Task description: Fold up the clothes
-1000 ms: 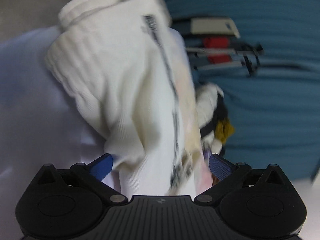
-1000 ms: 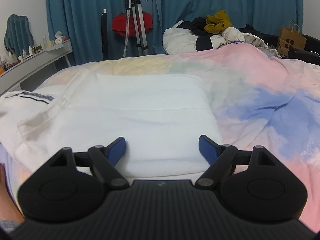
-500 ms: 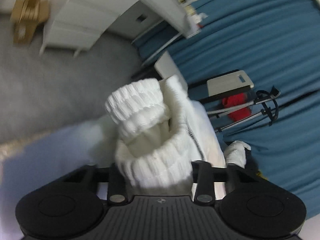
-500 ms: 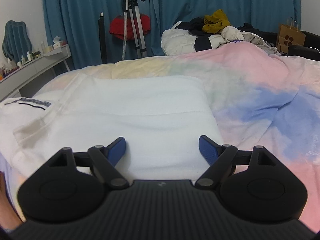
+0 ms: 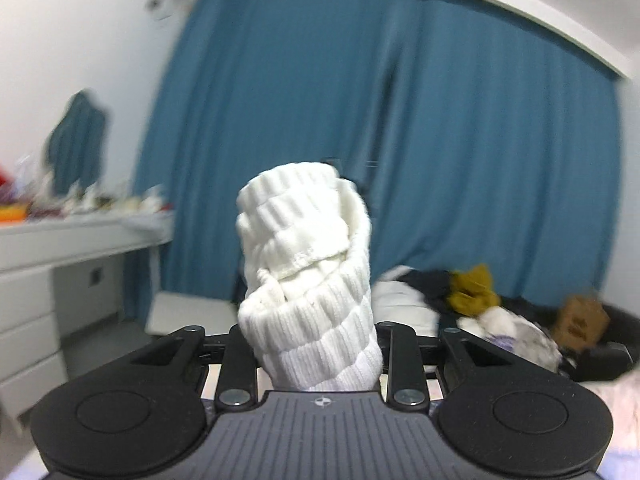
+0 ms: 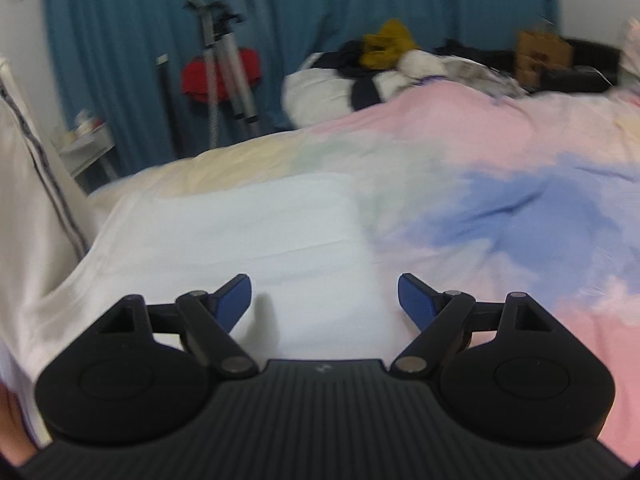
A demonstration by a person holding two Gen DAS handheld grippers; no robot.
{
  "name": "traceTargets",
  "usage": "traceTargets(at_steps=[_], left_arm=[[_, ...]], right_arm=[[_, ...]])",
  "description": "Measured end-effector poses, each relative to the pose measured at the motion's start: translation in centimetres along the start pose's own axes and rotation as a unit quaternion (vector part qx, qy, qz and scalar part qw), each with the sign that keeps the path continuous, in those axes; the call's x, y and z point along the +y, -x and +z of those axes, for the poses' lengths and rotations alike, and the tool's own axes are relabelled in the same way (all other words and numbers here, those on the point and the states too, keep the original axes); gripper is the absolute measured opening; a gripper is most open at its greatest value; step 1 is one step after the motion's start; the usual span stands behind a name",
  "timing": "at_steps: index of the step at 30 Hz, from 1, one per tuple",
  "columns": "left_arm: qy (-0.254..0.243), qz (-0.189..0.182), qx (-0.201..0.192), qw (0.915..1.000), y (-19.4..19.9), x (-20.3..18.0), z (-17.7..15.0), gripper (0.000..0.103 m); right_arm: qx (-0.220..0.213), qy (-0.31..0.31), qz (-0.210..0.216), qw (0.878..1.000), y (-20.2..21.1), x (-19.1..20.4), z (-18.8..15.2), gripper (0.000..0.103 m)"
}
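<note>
A white garment lies partly folded on the bed (image 6: 256, 232). Its ribbed white cuff (image 5: 308, 280) stands bunched up out of my left gripper (image 5: 316, 360), which is shut on it and raised off the bed. In the right wrist view a lifted part of the same garment with a dark stripe (image 6: 36, 184) hangs at the left edge. My right gripper (image 6: 325, 300) hovers open just above the folded white part, nothing between its blue fingers (image 6: 234, 300).
The bed has a pastel pink, blue and yellow cover (image 6: 520, 208). A heap of other clothes (image 6: 384, 60) lies at its far end, a brown paper bag (image 6: 544, 54) beside it. A tripod (image 6: 224, 64) stands before blue curtains (image 5: 400, 140). White drawers (image 5: 36, 312) stand left.
My left gripper closed on the white cuff and swung it up off the bed, now facing the curtains. The garment's striped part rose at the left. My right gripper stayed open, shifting slightly.
</note>
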State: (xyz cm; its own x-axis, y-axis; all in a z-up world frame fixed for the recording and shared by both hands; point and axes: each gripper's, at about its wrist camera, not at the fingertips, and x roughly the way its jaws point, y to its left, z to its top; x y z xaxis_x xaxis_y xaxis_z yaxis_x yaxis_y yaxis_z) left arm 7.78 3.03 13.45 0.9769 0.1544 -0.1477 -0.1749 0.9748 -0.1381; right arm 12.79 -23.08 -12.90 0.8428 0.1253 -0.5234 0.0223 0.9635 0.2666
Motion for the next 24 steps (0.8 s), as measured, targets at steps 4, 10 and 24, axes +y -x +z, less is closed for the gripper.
traceTargets(at_steps=[4,10,24], left_arm=[[-0.073,-0.037,0.021,0.9965,-1.1,-8.4,-5.3,0.03],[-0.189,-0.088,0.069,0.9756,-2.9,-19.6,-15.1,0.027],[-0.361,-0.167,0.132,0.9077,-1.1,-17.3,-20.7,0.076]], right_arm=[[-0.011,-0.074,-0.018,0.997,0.7,-3.6,1.3,0.082],[-0.038,-0.16,-0.012,0.986,1.8,-8.1,2.8,0.081],[0.017,-0.251,0.15,0.956,-2.2,-10.6,4.1,0.076]])
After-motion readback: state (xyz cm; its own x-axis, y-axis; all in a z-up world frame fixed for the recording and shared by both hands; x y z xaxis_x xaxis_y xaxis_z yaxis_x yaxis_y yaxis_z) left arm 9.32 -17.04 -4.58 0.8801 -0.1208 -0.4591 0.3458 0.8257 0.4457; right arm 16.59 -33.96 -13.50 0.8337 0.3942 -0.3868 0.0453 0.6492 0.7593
